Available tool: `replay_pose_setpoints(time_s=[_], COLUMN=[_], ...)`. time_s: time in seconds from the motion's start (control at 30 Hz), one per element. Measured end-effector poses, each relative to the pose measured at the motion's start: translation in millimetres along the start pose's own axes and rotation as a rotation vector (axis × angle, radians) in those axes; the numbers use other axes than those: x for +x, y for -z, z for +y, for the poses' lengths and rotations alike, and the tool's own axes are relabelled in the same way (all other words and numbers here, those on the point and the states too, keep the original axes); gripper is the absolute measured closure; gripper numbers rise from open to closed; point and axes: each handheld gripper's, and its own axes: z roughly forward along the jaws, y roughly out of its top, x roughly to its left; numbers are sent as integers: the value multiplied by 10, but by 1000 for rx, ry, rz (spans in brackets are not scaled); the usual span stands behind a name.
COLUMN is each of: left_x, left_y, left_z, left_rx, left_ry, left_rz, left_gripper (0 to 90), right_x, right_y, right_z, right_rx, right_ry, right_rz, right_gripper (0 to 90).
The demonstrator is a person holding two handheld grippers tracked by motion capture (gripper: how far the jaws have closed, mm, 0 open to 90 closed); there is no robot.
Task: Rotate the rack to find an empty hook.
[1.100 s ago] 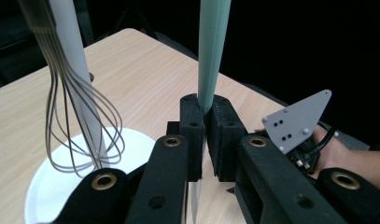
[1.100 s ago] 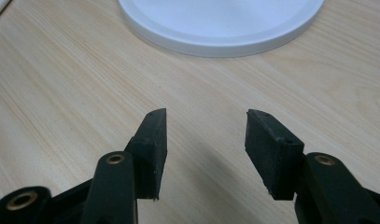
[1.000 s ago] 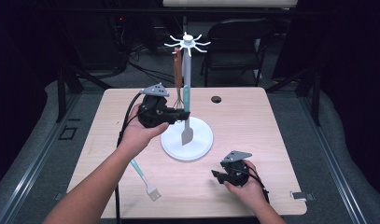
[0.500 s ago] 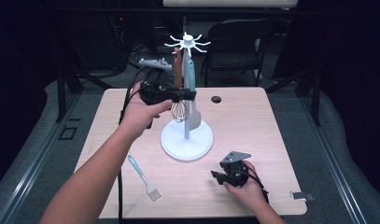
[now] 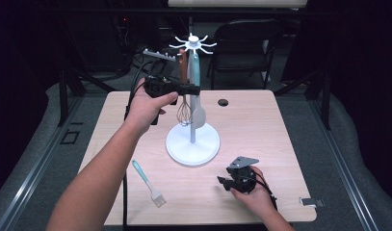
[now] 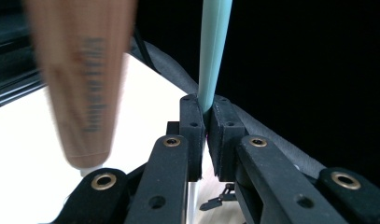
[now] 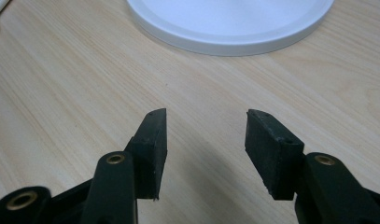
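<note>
A white utensil stand rises mid-table, its hooked crown at the top. A whisk with a wooden handle hangs from it. My left gripper is lifted beside the pole and shut on the teal handle of a spatula, whose pale blade dangles above the base. Whether the handle's top touches a hook I cannot tell. My right gripper rests on the table near the front right, jaws open and empty, facing the stand's base.
A teal-handled brush lies on the wooden table in front of the stand at the left. A small black round piece sits at the back, and a small grey clip near the front right corner. A dark chair stands behind the table.
My left hand has risen and moved farther back, lifting the spatula from near the base up along the pole. The right hand has stayed put.
</note>
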Motion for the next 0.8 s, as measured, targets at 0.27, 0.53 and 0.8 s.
replay_pose_setpoints(time_s=[0.27, 0.53, 0.8], left_x=[-21, -94, -102], left_y=[-28, 45, 123], left_z=[-31, -134, -309], left_rx=[6, 11, 3], left_ry=[-32, -65, -99], left_rz=[38, 86, 175], left_gripper=[739, 677, 614], right_x=[-15, -27, -25], right_y=[23, 41, 55], right_z=[10, 6, 24], right_rx=[30, 21, -1], right_ry=[25, 10, -12], right_rz=[-18, -14, -11], right_gripper=[503, 568, 576])
